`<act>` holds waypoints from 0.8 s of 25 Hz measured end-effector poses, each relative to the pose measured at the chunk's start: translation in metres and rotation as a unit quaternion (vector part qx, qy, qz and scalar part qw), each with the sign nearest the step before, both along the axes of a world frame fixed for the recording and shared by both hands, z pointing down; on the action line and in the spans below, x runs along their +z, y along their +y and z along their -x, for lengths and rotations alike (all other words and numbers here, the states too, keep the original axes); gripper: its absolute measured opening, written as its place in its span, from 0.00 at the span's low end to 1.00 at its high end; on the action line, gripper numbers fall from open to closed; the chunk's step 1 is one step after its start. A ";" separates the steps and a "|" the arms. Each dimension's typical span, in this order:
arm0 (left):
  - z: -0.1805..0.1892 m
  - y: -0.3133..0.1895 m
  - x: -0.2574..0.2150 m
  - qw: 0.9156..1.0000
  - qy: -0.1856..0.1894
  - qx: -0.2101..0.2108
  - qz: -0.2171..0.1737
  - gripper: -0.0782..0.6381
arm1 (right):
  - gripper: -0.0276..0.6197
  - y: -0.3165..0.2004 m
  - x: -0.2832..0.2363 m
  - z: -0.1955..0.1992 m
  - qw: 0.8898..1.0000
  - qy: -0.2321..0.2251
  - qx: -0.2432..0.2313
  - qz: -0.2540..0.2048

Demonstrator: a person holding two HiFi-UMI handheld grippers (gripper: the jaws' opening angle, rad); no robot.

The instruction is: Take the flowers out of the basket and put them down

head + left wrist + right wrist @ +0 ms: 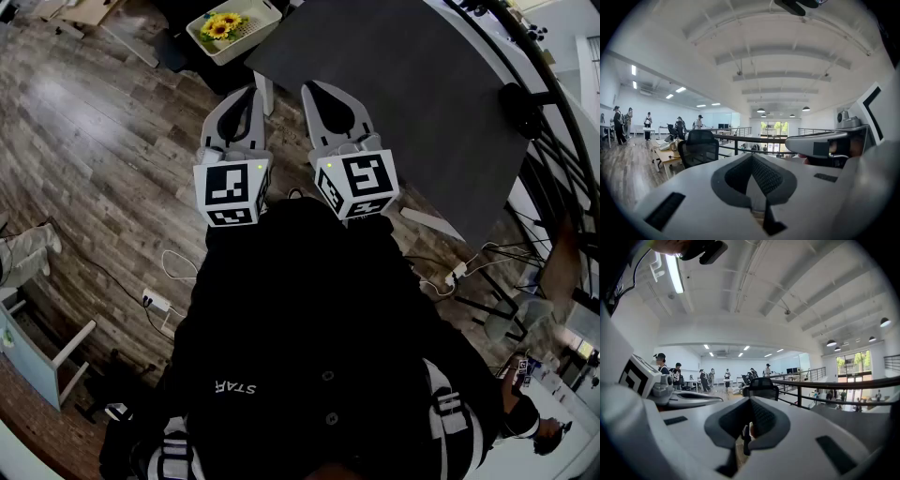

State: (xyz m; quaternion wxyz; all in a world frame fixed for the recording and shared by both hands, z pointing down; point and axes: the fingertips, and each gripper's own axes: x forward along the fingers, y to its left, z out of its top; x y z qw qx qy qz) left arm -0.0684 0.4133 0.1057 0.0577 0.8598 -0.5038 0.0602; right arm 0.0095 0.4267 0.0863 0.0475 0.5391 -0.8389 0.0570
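Shut, empty jaws on left gripper & right gripper; flowers in basket, well ahead of both tips.

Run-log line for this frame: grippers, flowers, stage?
left gripper: shut, empty | right gripper: shut, empty | flowers: in basket, untouched | stage: not started

This is a big open office. In the left gripper view, a black mesh office chair stands by a light wooden table at 9 o'clock. People stand there too. Long white ceiling lights glow at 10 o'clock. A black metal railing crosses the middle. The head view shows a brown wood-plank floor.
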 end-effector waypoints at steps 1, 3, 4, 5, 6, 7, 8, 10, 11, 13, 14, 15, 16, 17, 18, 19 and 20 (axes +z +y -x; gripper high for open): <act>0.000 -0.001 0.000 1.000 0.000 -0.001 -0.001 0.11 | 0.06 -0.001 0.000 0.000 1.000 0.002 0.000 -0.002; 0.001 -0.004 0.000 1.000 0.001 -0.004 -0.002 0.11 | 0.06 -0.003 0.000 0.001 1.000 0.005 -0.002 -0.004; 0.002 -0.005 0.000 1.000 0.001 -0.005 -0.003 0.11 | 0.06 -0.004 0.000 0.002 1.000 0.005 -0.003 -0.005; 0.002 -0.007 -0.001 1.000 0.000 -0.006 -0.003 0.11 | 0.06 -0.005 0.000 0.002 1.000 0.006 -0.005 -0.005; 0.002 -0.008 -0.001 1.000 0.000 -0.007 -0.004 0.11 | 0.06 -0.007 0.000 0.002 1.000 0.006 -0.006 -0.005; 0.002 -0.010 0.000 1.000 -0.001 -0.008 -0.004 0.11 | 0.06 -0.009 0.001 0.001 1.000 0.007 -0.007 -0.005; 0.002 -0.012 0.000 1.000 -0.001 -0.009 -0.004 0.11 | 0.06 -0.012 0.001 0.001 1.000 0.007 -0.007 -0.005; 0.003 -0.016 0.001 1.000 -0.002 -0.013 -0.003 0.11 | 0.06 -0.017 0.002 0.000 1.000 0.005 -0.007 -0.005; 0.004 -0.018 0.001 1.000 -0.001 -0.015 -0.003 0.11 | 0.06 -0.019 0.003 0.000 1.000 0.004 -0.007 -0.005; 0.005 -0.021 0.003 1.000 -0.002 -0.018 -0.002 0.11 | 0.06 -0.023 0.004 0.000 1.000 0.003 -0.008 -0.006; 0.005 -0.023 0.003 1.000 -0.002 -0.019 -0.002 0.11 | 0.06 -0.025 0.004 -0.001 1.000 0.001 -0.008 -0.006; 0.004 -0.024 0.004 1.000 -0.002 -0.020 -0.002 0.11 | 0.06 -0.027 0.005 -0.002 1.000 0.000 -0.008 -0.006; 0.003 -0.025 0.005 1.000 -0.003 -0.021 -0.002 0.11 | 0.06 -0.029 0.005 -0.002 1.000 -0.002 -0.009 -0.006; 0.002 -0.026 0.005 1.000 -0.003 -0.022 -0.002 0.11 | 0.06 -0.030 0.006 -0.003 1.000 -0.003 -0.010 -0.005; 0.002 -0.027 0.005 1.000 -0.003 -0.023 -0.001 0.11 | 0.06 -0.032 0.007 -0.004 1.000 -0.003 -0.012 -0.005; 0.001 -0.029 0.006 1.000 -0.004 -0.025 -0.001 0.11 | 0.06 -0.033 0.007 -0.005 1.000 -0.002 -0.013 -0.004; 0.000 -0.030 0.006 1.000 -0.004 -0.026 -0.001 0.11 | 0.06 -0.034 0.008 -0.006 1.000 -0.002 -0.015 -0.005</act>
